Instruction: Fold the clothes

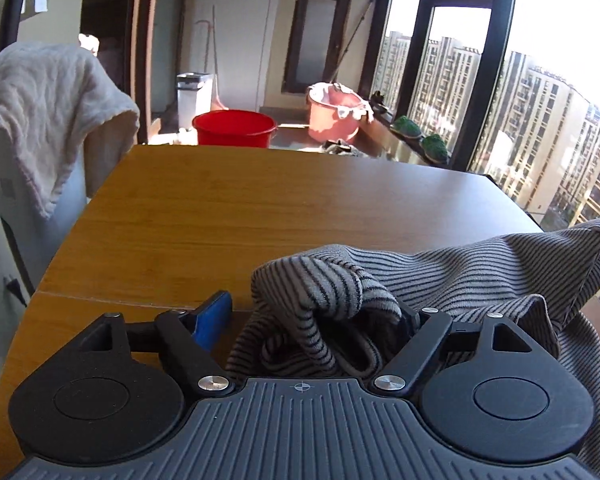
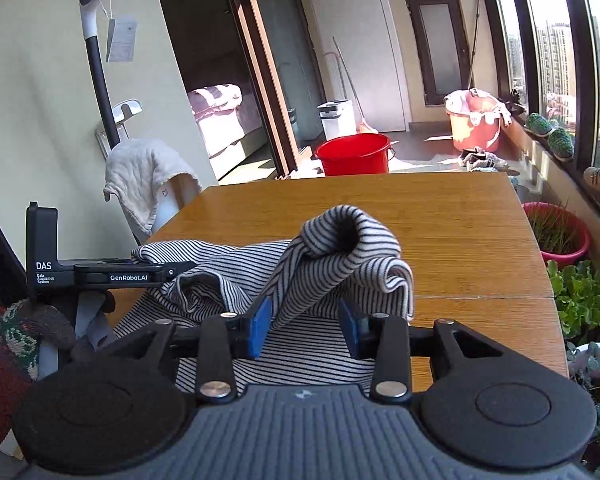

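Note:
A grey garment with thin black stripes [image 1: 472, 276] lies crumpled on the near part of the wooden table [image 1: 260, 208]. My left gripper [image 1: 312, 320] stands wide, a bunched fold of the garment between its jaws. Its left blue pad [image 1: 214, 320] is clear of the cloth; the right finger is hidden under it. In the right wrist view, a raised fold of the garment [image 2: 340, 248] hangs down between the blue pads of my right gripper [image 2: 305, 328], brushing the left pad [image 2: 260, 326] and apart from the right one. That gripper is open. The left gripper's body [image 2: 100, 276] shows at the left, in a gloved hand [image 2: 32, 328].
A white towel [image 1: 48, 112] hangs over a white chair by the table's far left corner. Beyond the table stand a red bucket [image 2: 354, 154] and a pink bucket [image 2: 474, 124]. Potted plants [image 2: 580, 300] line the table's right edge under the windows.

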`<act>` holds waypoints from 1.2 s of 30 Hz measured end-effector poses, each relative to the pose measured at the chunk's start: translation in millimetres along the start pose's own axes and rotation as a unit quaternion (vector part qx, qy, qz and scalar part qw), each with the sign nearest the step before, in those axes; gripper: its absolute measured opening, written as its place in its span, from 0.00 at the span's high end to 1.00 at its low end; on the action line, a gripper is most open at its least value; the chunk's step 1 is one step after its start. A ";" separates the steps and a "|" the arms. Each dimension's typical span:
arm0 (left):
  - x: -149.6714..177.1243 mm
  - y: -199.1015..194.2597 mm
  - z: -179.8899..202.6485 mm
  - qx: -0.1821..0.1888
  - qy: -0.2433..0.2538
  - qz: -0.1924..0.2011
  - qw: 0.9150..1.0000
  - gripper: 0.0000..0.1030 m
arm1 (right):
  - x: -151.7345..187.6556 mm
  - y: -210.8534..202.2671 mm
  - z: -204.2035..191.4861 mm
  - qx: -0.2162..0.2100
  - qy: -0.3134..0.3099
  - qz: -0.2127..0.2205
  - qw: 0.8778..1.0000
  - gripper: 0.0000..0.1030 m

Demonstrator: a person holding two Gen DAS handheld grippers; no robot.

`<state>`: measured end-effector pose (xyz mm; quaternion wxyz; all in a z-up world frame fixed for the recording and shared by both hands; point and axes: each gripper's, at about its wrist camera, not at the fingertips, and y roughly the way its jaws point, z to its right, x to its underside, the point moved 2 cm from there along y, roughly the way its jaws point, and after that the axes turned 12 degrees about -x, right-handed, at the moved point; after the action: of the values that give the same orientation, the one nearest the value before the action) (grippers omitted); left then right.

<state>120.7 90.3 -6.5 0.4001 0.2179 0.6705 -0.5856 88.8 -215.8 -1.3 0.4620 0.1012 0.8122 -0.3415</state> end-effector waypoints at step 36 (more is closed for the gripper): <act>21.3 -54.4 48.9 -0.026 0.083 0.048 0.995 0.13 | 22.6 87.8 -7.6 0.069 -0.068 0.008 0.995 0.56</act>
<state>80.6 27.7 10.2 0.3762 0.2874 0.7050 -0.5281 113.3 -148.8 -57.8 0.5108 0.1159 0.7525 -0.3993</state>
